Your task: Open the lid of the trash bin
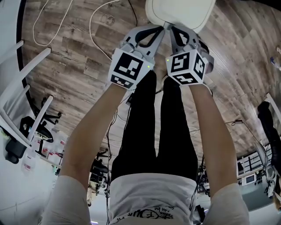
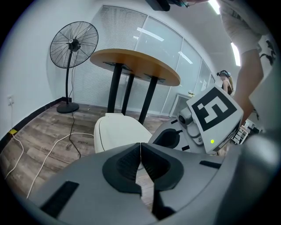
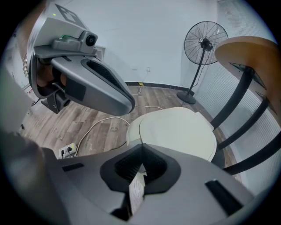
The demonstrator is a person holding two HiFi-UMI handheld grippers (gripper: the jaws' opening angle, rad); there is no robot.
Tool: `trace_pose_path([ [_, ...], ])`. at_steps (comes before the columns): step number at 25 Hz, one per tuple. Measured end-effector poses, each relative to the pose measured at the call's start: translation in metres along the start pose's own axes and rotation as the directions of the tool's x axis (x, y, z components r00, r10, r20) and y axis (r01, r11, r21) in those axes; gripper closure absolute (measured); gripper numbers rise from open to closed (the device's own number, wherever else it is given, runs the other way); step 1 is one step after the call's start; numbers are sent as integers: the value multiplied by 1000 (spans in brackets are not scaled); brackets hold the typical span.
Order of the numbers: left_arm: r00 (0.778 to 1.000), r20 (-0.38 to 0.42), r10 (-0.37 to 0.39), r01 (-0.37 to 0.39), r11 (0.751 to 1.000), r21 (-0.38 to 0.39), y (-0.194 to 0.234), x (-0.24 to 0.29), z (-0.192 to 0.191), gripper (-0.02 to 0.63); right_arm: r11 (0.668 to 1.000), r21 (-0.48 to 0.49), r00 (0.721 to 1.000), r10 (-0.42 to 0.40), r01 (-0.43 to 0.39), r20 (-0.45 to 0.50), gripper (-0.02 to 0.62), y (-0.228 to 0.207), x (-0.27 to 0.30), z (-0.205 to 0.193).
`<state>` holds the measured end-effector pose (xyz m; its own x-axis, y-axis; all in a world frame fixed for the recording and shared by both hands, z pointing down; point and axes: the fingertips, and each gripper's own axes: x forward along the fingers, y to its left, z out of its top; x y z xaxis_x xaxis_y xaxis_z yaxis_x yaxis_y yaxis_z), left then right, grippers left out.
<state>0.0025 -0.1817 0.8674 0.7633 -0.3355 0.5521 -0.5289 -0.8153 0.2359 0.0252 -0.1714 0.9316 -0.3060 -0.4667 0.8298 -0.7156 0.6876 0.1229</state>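
White trash bin (image 1: pixel 180 13), lid (image 3: pixel 175 129) down, contents hidden.
It stands on the wooden floor (image 1: pixel 79 57), with the left gripper (image 1: pixel 162 29) and right gripper (image 1: pixel 172 29) side by side at its near edge. Each has its jaws pressed together with nothing between them. Closed like this they cannot pinch the lid's rim. Prying with the tips could slip off or shove the probably light bin along the floor, and the two grippers are close enough to knock each other.

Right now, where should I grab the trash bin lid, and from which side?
Probably the lid's thin edge nearest you, coming from the open floor side. It lies flat and closed, and table legs crowd its far side. Open the shut right gripper first.
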Motion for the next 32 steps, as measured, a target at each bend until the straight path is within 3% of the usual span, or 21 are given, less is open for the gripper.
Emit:
trace_pose_path([
  [17,999,-2,45,-45,999,-7,12,-7,10,585,991,-135,986,-25,2,-168,591,12,18,-20],
  [19,999,0,43,-43,999,-2,7,-9,13,586,994,-113,985,-28,9,-169,592,12,18,-21],
  [27,1000,18,25,-26,1000,15,-17,-23,32,586,998,38,999,-47,47,0,589,-12,-25,10],
  [32,997,56,45,-44,999,-6,-23,-43,63,586,992,119,987,-58,39,153,589,-29,-78,48],
])
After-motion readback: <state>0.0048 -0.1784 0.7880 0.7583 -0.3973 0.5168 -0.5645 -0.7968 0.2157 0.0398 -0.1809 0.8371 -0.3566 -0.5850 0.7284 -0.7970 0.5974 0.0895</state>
